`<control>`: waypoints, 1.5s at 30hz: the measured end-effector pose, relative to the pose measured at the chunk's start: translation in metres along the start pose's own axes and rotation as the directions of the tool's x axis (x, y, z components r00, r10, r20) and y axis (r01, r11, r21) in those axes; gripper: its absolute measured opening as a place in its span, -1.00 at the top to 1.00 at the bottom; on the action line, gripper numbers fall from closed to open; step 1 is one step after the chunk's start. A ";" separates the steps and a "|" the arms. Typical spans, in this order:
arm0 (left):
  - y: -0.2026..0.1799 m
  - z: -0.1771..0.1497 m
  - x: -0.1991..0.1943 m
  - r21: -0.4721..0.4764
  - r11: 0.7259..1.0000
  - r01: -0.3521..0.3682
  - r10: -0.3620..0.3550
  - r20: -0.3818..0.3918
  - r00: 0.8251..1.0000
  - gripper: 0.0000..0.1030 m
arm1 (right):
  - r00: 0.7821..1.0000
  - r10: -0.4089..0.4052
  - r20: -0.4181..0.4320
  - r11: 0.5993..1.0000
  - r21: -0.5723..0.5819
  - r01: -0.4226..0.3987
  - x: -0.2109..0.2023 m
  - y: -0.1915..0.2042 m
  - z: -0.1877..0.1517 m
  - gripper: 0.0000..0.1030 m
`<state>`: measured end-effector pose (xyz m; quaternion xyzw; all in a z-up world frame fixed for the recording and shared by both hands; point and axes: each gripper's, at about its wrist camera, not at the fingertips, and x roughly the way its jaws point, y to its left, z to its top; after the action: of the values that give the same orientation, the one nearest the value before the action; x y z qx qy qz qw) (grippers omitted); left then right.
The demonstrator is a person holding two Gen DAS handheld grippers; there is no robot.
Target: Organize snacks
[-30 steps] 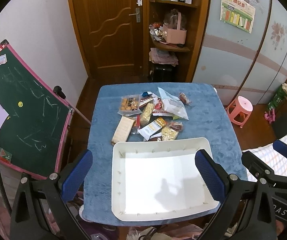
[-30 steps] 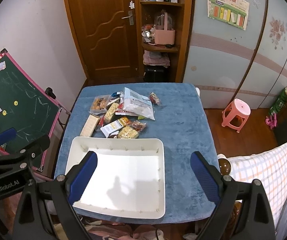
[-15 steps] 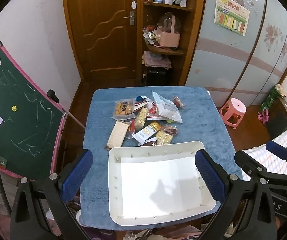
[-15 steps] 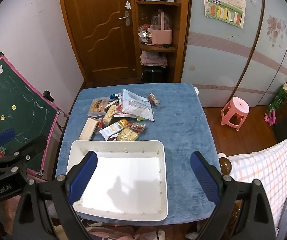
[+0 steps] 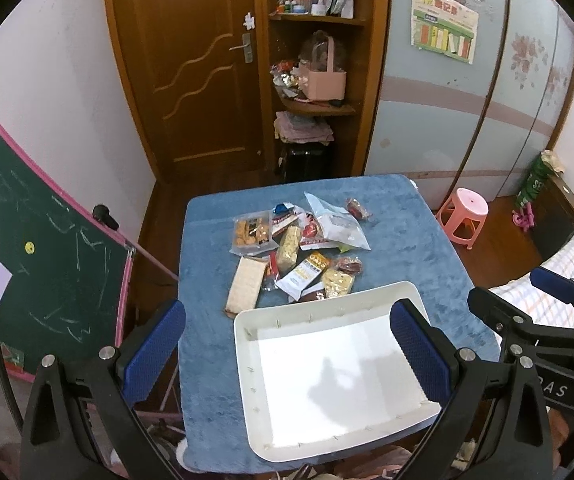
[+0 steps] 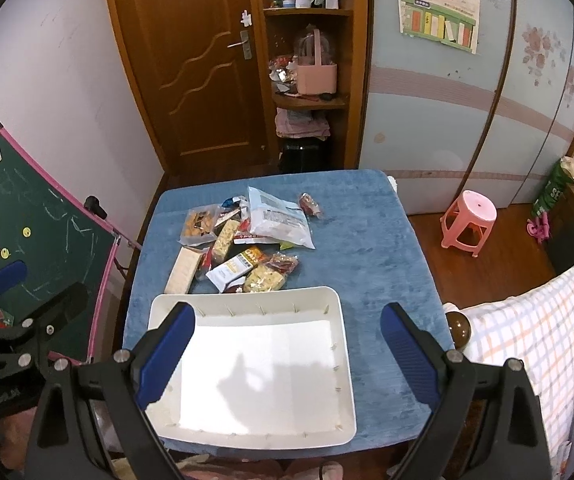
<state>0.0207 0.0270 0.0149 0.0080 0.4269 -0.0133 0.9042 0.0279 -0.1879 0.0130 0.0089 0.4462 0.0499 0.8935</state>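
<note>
A pile of snack packets (image 5: 295,252) lies on the far half of a blue-clothed table (image 5: 407,240); it also shows in the right wrist view (image 6: 247,244). An empty white tray (image 5: 335,364) sits at the near edge, also in the right wrist view (image 6: 255,368). My left gripper (image 5: 287,352) is open and empty, high above the tray's near left side. My right gripper (image 6: 287,352) is open and empty above the tray. Each gripper shows at the edge of the other's view.
A green chalkboard (image 5: 39,264) leans left of the table. A pink stool (image 5: 465,212) stands on the floor to the right, with a checked bedcover (image 6: 543,320) nearer. A wooden door (image 5: 195,68) and corner shelves (image 5: 315,60) stand behind.
Both grippers have risen and pulled back a little, so the table and tray look smaller. The left view has tilted, and the tray now sits skewed. Nothing on the table moved.
</note>
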 end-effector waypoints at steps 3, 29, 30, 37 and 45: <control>0.007 0.001 -0.001 0.020 1.000 0.011 -0.012 0.005 1.000 -0.98 | 1.000 -0.006 0.020 1.000 -0.004 0.006 -0.002 0.006 0.001 -0.84; 0.125 0.021 0.109 -0.116 0.987 -0.113 0.093 -0.168 0.981 -0.98 | 1.000 -0.031 -0.002 0.994 -0.105 0.031 0.063 0.012 0.060 -0.84; 0.129 0.022 0.119 -0.125 0.986 -0.111 0.087 -0.188 0.978 -0.98 | 1.000 -0.025 -0.008 0.993 -0.113 0.023 0.071 0.011 0.065 -0.84; 0.130 0.021 0.200 -0.100 0.983 -0.156 0.118 -0.311 0.943 -0.98 | 0.996 -0.004 -0.086 0.984 -0.177 -0.011 0.155 0.011 0.088 -0.68; 0.101 0.010 0.301 -0.032 0.988 -0.149 0.118 -0.455 0.883 -0.98 | 0.991 0.018 -0.130 0.975 -0.218 -0.046 0.232 0.024 0.097 -0.67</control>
<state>0.2223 0.1225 -0.2108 0.0102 0.6238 0.0655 0.7787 0.2421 -0.1384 -0.1120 -0.0863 0.4939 0.1140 0.8577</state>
